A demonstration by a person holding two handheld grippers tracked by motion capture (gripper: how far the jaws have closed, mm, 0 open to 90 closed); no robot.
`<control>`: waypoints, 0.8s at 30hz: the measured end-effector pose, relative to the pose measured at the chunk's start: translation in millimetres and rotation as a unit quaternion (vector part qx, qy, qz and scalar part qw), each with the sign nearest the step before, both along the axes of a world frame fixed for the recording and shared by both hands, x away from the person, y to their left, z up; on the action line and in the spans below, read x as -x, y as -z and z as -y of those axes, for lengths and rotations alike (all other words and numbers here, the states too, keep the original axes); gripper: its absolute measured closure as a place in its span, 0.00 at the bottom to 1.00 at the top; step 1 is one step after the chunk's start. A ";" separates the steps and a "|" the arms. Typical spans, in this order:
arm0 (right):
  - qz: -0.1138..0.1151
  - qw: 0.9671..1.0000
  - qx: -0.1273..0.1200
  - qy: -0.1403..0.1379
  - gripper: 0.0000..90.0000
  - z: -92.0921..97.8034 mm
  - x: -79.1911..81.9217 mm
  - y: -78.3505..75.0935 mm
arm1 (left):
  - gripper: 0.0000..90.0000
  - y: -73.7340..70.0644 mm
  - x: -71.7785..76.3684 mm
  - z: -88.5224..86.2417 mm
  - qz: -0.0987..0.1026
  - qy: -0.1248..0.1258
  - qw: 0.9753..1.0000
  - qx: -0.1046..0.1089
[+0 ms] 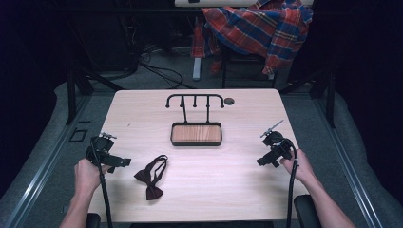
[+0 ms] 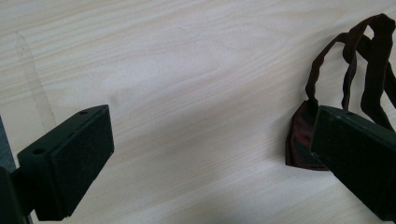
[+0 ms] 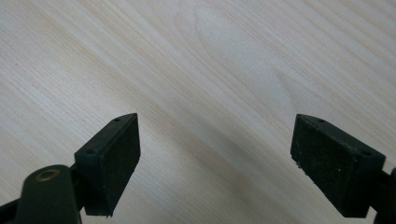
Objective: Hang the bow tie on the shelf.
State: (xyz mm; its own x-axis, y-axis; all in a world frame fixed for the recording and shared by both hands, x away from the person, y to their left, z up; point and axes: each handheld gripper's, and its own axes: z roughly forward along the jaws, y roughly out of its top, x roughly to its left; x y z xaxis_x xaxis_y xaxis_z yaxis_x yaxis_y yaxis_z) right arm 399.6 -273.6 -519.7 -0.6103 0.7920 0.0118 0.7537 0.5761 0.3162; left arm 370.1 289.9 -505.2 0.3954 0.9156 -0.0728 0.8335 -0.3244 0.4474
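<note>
Tools both gape wide, empty — left tool (image 1: pixel 124 162) beside the bow tie (image 1: pixel 151 176), right tool (image 1: pixel 262 162) over bare surface (image 1: pixel 214 190).

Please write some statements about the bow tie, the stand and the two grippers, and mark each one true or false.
1. The bow tie lies flat on the table. True.
2. The left gripper is shut on the bow tie. False: its jaws stand wide apart, empty.
3. The hook stand has a wooden tray base. True.
4. The bow tie hangs from the stand. False: its hooks are bare.
5. The right gripper is open. True.
</note>
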 end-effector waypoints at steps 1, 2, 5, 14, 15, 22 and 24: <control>-0.001 1.000 -0.001 0.000 0.17 -0.1 0.0 0.0 | 0.00 -1.0 -0.3 1.2 0.005 0.000 1.000 0.004; -0.001 1.000 -0.001 0.000 0.17 -0.1 0.0 0.0 | 0.00 -1.0 -0.3 1.2 0.005 0.000 1.000 0.004; -0.001 1.000 0.003 0.002 0.18 -0.3 -0.2 0.5 | 0.00 -2.9 -1.3 3.3 0.006 0.003 1.000 0.009; -0.002 1.000 -0.001 0.002 0.18 -0.7 0.0 -0.1 | 0.00 -4.0 -10.0 7.8 0.008 0.008 1.000 0.026; -0.002 1.000 -0.001 0.002 0.18 -0.7 0.0 -0.1 | 0.00 -4.0 -10.0 7.8 0.008 0.008 1.000 0.026; -0.006 1.000 0.006 -0.006 0.18 -2.4 0.0 0.3 | 0.00 -5.6 -15.3 20.0 0.012 0.020 0.999 0.029; -0.002 1.000 0.005 -0.008 0.18 -2.6 -0.2 0.3 | 0.00 -4.5 -18.4 23.7 0.010 0.026 0.999 0.026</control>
